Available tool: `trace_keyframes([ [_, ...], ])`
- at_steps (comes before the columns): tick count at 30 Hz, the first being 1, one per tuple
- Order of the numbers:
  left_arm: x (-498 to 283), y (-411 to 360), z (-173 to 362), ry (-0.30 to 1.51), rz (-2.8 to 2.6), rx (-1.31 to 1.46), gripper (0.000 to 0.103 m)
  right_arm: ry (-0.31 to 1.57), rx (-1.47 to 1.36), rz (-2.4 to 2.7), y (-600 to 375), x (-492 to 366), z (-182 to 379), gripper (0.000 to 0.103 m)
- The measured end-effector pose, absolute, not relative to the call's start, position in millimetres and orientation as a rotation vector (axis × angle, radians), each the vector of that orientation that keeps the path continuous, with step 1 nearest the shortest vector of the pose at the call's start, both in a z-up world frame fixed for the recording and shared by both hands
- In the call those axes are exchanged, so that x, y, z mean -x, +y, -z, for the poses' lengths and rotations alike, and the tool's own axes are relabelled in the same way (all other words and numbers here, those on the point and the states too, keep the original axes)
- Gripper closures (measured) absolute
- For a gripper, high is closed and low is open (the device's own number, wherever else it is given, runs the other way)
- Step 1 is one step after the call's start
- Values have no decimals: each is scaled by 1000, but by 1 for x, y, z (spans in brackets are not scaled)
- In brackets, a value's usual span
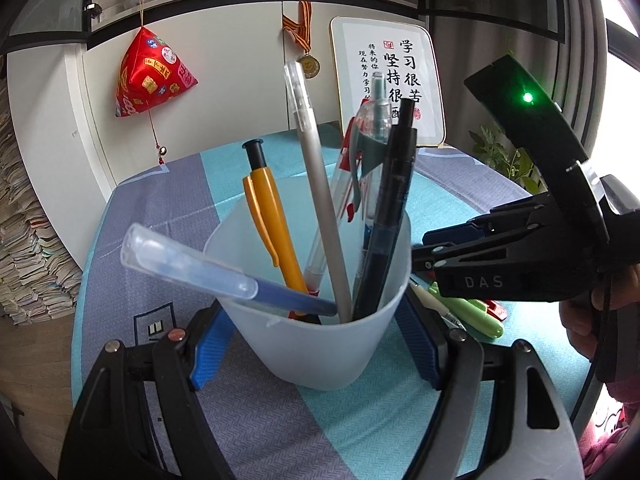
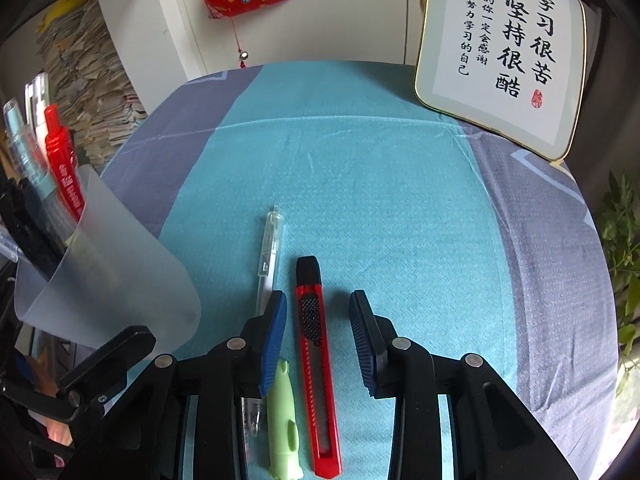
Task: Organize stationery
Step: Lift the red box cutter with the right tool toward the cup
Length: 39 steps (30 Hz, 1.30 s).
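- Two grippers are mine, one in each hand, above a table [image 2: 360,168] covered in a teal and grey cloth.
- My left gripper [image 1: 316,344] has its blue pads [image 1: 210,350] pressed against both sides of a frosted plastic cup [image 1: 312,344] – it grips the cup, which stands tilted on the cloth.
- Several pens stand in the cup: an orange pen [image 1: 272,224], a grey pen [image 1: 316,184], a black pen [image 1: 388,224], a red and clear pen [image 1: 346,176], and a blue pen with a clear cap [image 1: 208,268] leaning over the left rim.
- My right gripper [image 2: 318,336] is partly open and holds nothing; it points steeply down at the cloth.
- Between its fingers [image 2: 274,340], touching neither, lies a red utility knife [image 2: 316,364], lengthwise along the gripper's line.
- Just left of the knife lie a light green pen [image 2: 282,424] and a clear pen [image 2: 270,252] – the left finger hides part of each.
- A framed calligraphy sign [image 2: 504,52] leans at the table's far right edge, well apart from the knife.
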<state>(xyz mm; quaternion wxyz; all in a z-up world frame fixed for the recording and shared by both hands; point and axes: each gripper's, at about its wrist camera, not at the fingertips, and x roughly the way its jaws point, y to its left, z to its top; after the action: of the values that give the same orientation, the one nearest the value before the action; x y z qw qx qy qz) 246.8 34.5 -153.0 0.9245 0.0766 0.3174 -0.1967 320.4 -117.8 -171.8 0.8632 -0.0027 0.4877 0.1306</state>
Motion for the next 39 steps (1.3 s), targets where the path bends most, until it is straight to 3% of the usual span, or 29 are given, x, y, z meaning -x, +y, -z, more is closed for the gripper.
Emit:
trace_keyframes([
  [5,-249,35,154,661,402,-152,28,1015,-62,-232,-129,-324,173,83],
  [22,-247,34,153,651,401,-157,27,1028,-116,-133,-180,-291,168,84],
  [26,-247,34,153,652,400,-157,27,1013,-80,-164,-176,-290,162,89],
  [39,-247,34,154,648,402,-160,27,1052,-123,-125,-180,-301,161,84],
])
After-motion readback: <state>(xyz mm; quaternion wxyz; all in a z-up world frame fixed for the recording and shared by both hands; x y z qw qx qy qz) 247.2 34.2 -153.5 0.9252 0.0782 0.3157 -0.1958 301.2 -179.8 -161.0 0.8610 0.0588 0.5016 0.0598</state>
